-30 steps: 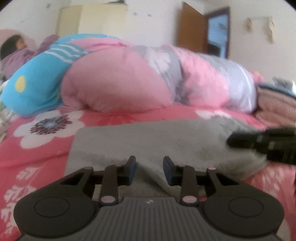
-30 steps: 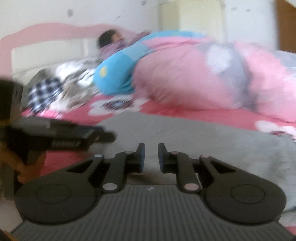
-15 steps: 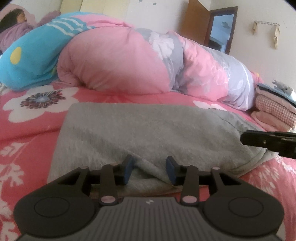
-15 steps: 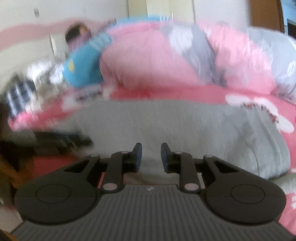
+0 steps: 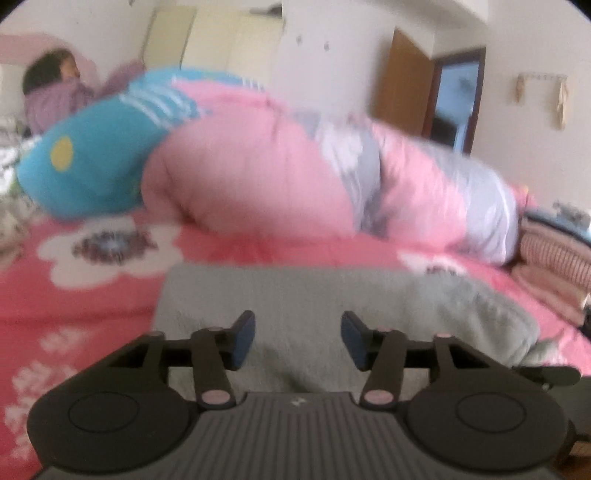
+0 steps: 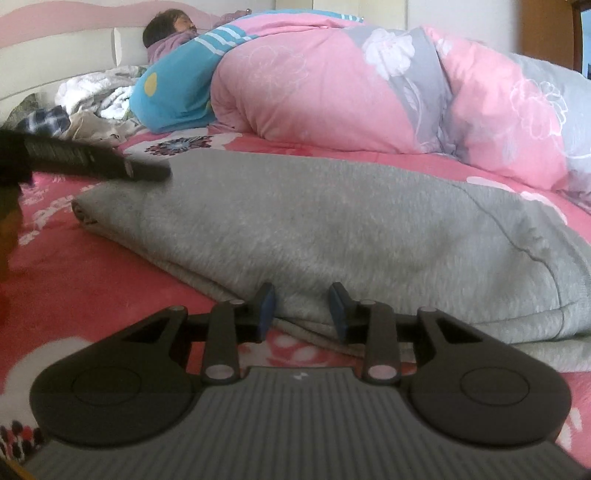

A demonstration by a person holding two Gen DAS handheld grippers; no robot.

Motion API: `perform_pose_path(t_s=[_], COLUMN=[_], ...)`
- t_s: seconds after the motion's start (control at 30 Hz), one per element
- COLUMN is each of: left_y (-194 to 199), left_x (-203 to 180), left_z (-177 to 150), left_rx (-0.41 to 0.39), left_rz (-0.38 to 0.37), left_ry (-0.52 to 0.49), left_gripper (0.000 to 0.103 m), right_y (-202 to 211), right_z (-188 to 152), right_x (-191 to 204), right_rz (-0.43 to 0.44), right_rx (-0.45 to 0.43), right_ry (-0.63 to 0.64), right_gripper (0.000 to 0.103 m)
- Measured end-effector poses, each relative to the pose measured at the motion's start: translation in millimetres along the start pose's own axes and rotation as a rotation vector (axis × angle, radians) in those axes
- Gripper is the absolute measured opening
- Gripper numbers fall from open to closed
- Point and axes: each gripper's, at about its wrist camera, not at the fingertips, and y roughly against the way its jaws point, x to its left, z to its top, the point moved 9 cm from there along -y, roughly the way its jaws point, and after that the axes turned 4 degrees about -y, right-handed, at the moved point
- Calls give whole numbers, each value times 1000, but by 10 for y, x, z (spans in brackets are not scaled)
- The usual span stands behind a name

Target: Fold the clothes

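Observation:
A grey sweatshirt [image 6: 332,221] lies folded on the pink flowered bedspread [image 6: 92,266]. My right gripper [image 6: 301,310] is low at its near edge, jaws opening, with the thick folded hem between the blue pads [image 6: 266,310], which do not press on it. My left gripper [image 5: 298,338] hovers over the sweatshirt [image 5: 332,295] near its left end, jaws opening, and nothing is pinched between them. The right wrist view shows that left gripper [image 6: 162,172] from the side, its tip just above the cloth's far left corner.
A rolled pink, grey and blue quilt [image 6: 351,81] lies across the bed behind the sweatshirt. A person [image 6: 166,29] lies at the headboard beside loose clothes [image 6: 85,103]. A stack of folded clothes [image 5: 554,254] sits at the right of the bed, with an open door [image 5: 458,103] beyond.
Both pairs of jaws have spread wider. The right gripper has sunk to the sweatshirt's near edge. The left gripper let go of the cloth fold and rose slightly.

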Motion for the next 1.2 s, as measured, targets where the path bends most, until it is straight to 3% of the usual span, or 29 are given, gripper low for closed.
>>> perform_pose_path(t_s=[0.13, 0.17, 0.33, 0.57, 0.63, 0.7, 0.87, 1.07, 1.17, 1.2], left_y=[-248, -270, -209, -238, -252, -260, -266, -268, -272, -272], left_x=[264, 297, 300, 332, 336, 333, 320, 322, 316, 315], left_z=[-260, -288, -293, -306, -310, -313, -318, -312, -310, -310], left_rx=[172, 184, 181, 187, 190, 190, 190, 192, 193, 194], left_rz=[80, 81, 85, 71, 71, 75, 85, 86, 84, 86], left_ry=[70, 83, 59, 93, 102, 103, 102, 113, 117, 118], left_gripper=[59, 59, 60, 61, 61, 63, 64, 64, 67, 67], right_y=[17, 22, 124, 282, 118, -138, -42, 196, -81, -91], right_z=[-17, -10, 110, 550, 467, 210, 233, 517, 195, 142], right_x=[19, 15, 75, 391, 456, 489, 586, 325, 242, 250], right_rz=[-3, -1, -50, 60, 83, 94, 44, -3, 20, 24], right_rx=[1, 4, 49, -99, -57, 48, 37, -62, 90, 88], right_ry=[2, -1, 24, 3, 0, -17, 103, -8, -61, -55], right_gripper=[32, 32, 39, 39, 40, 42, 43, 43, 53, 53])
